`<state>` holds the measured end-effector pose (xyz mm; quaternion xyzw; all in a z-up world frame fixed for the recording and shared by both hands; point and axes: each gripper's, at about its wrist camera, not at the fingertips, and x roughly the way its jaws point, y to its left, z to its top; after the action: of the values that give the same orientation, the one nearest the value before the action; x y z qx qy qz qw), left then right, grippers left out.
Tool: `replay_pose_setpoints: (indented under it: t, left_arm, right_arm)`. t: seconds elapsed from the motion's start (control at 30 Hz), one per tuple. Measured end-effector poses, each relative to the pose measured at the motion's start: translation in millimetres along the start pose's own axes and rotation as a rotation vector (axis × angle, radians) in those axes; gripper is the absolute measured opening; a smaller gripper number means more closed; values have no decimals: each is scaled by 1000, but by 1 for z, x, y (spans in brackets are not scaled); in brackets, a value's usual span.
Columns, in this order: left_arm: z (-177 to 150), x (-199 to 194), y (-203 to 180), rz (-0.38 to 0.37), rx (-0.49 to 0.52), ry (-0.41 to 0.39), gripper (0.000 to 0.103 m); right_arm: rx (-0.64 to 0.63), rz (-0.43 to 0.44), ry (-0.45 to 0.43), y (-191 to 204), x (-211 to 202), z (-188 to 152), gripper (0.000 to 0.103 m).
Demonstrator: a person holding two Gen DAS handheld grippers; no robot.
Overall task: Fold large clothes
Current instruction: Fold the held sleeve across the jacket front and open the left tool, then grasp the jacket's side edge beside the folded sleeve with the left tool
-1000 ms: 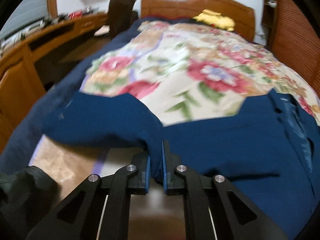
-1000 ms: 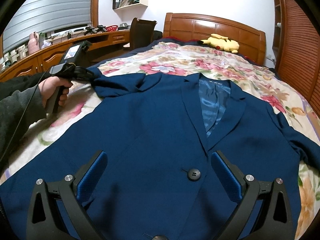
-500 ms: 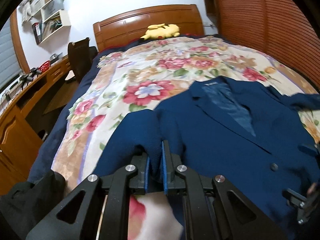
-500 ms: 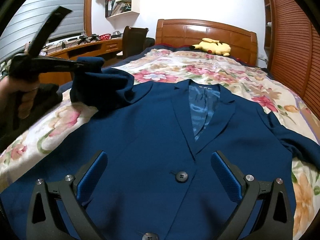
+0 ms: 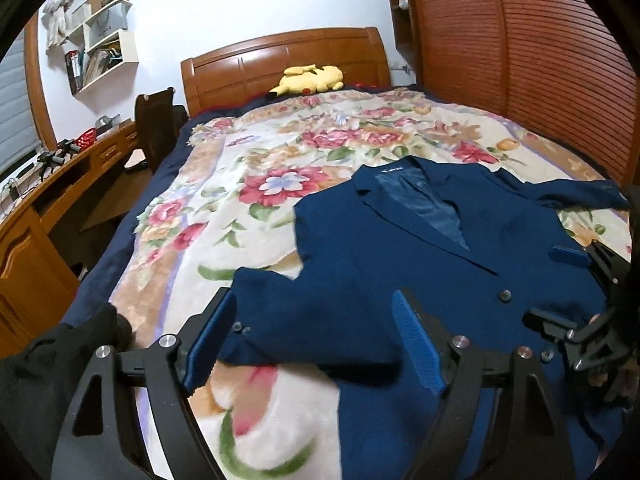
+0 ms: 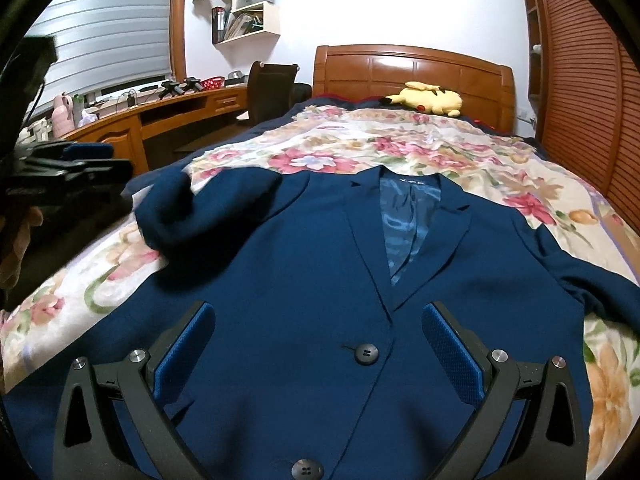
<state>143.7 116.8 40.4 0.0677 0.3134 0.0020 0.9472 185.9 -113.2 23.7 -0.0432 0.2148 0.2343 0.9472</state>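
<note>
A navy jacket (image 6: 304, 280) lies front-up on a floral blanket (image 5: 280, 168) across the bed, collar toward the headboard (image 6: 412, 68) at top centre, so that the whole garment is flat and reachable for folding. In the right wrist view the jacket fills the lower and central frame, its lapels meeting above a fastened button (image 6: 366, 354); fastening holds the two front panels together as one sheet. The right gripper (image 6: 316, 356) hovers low over the jacket front with its jaws wide apart and nothing between the blue pads (image 6: 452, 356), a posture that suits pressing or pinching the cloth near the button, though which is intended cannot be told. At centre left of that view one sleeve (image 6: 192, 216) is bunched and folded inward over the shoulder region, lying partly on the jacket and partly on the blanket; this placement reads as the first fold, bringing the sleeve onto the body. The left gripper (image 5: 316, 344), at the bottom of the left wrist view, is likewise spread open and empty, poised just above the sleeve end (image 5: 280, 312), which is blurred. The opposite sleeve (image 5: 576, 196) extends toward the right edge, not yet folded in. A yellow plush (image 5: 308, 78) rests against the headboard, well apart from the work. The fold appears to be at an early stage.
</note>
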Motion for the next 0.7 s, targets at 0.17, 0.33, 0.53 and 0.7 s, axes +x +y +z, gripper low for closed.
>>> replay_pose_setpoints:
  t: [0.17,0.33,0.53,0.7]
  left_arm:
    - [-14,22,23,44,-40,31,81]
    - [-31,60,48,87,-84,77,81]
    - [-40,105,79,136,-154,129,81]
    - [-48,136,106,185,-241,195,81]
  right_arm:
    - [1,0,-3,0,0,1,103]
    - [-7,1,2,1,4,1,103]
    - [-12,2,15,0,7,0,103]
    - [-19,2,23,1,11,1,103]
